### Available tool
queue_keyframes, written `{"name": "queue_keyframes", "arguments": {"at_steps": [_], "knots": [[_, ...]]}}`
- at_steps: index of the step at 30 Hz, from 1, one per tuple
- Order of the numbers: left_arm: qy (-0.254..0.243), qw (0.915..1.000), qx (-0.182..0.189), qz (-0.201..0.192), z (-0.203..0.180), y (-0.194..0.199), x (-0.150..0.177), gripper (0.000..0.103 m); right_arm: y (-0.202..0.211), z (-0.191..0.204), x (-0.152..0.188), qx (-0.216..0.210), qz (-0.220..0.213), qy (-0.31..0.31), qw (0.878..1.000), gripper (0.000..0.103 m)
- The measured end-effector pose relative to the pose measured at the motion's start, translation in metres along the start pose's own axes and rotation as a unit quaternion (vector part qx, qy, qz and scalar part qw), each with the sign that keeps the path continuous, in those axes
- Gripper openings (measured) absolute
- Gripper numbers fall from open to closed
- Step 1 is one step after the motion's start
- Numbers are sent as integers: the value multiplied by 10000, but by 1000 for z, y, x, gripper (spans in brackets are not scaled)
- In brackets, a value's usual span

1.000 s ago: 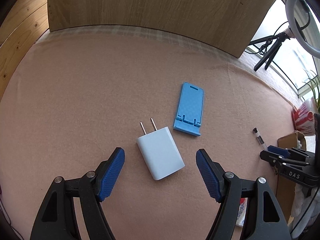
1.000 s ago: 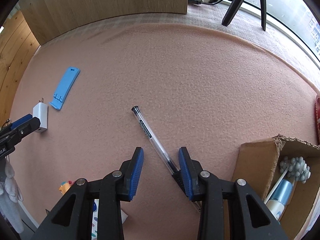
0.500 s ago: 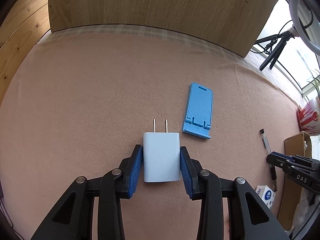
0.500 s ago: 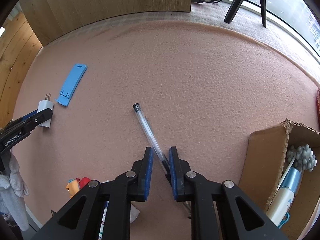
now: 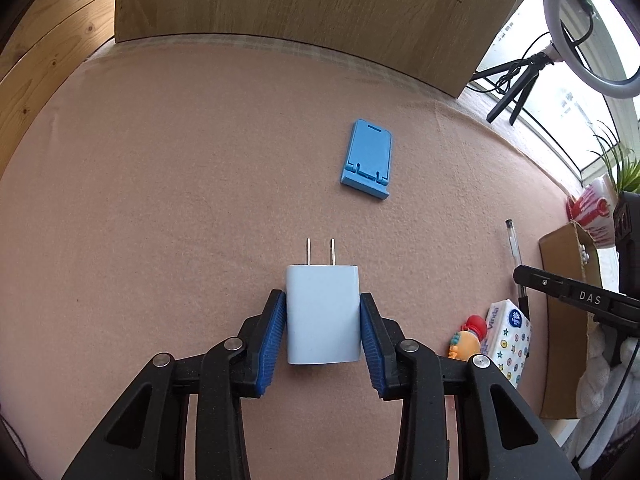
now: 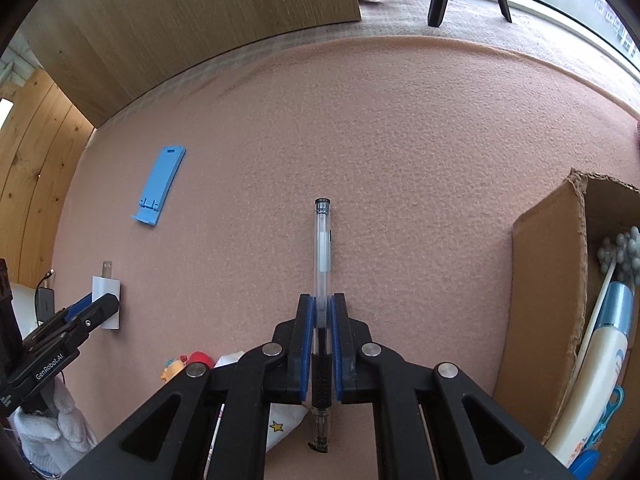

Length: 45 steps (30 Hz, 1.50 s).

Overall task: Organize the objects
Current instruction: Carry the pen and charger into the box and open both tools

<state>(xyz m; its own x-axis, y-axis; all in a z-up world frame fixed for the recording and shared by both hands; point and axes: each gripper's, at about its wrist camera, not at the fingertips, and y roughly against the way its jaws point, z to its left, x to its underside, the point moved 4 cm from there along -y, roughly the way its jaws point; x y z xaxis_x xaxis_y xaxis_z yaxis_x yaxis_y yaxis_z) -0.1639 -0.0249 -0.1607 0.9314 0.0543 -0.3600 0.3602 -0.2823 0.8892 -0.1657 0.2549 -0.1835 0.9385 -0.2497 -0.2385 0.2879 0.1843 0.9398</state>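
Charger and pen, each clamped in a hand-held gripper.
The left hand-held gripper (image 5: 323, 328) grasps the white charger (image 5: 322, 314) by its sides, prongs pointing ahead; the right hand-held gripper (image 6: 321, 320) has just closed on the clear pen (image 6: 322, 248), whose capped end juts forward over the counter (image 6: 420, 152).

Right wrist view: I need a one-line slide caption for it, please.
Right gripper clamps a clear pen over pink felt, cardboard box alongside.

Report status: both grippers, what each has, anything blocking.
Left gripper jaws clamped on white two-prong wall charger. Right gripper jaws just closed on clear plastic pen. Blue plastic phone stand lies apart; nothing blocking.
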Motion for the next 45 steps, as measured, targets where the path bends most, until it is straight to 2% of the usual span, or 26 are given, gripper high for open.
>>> {"name": "queue_keyframes", "arguments": {"at_steps": [7,12,17,24,30,36,40,45], "knots": [[-116,9996,163,-220,-23,26,4,39,45,-18,12,-273,-322,-38,9991,8],[-315,9983,353,-338,-56,39,1,39,82,-24,26,-400,-604,0,9974,8],[-621,9954,602,-407,-104,44,-2,39,111,-44,35,-368,-830,-66,9959,8],[-1160,9875,1014,-331,-188,41,8,39,141,-98,57,-206,-1010,-405,9939,8],[-1675,9768,1329,-145,-262,34,33,39,154,-148,79,14,-1076,-744,9914,8],[-2094,9655,1541,97,-320,23,65,39,157,-185,91,44,-1095,-1068,9882,8],[-2313,9596,1586,239,-345,15,84,39,156,-197,96,22,-1089,-1159,9873,8],[-2425,9572,1549,327,-359,8,97,39,153,-205,97,-49,-1061,-1197,9871,8]]}}
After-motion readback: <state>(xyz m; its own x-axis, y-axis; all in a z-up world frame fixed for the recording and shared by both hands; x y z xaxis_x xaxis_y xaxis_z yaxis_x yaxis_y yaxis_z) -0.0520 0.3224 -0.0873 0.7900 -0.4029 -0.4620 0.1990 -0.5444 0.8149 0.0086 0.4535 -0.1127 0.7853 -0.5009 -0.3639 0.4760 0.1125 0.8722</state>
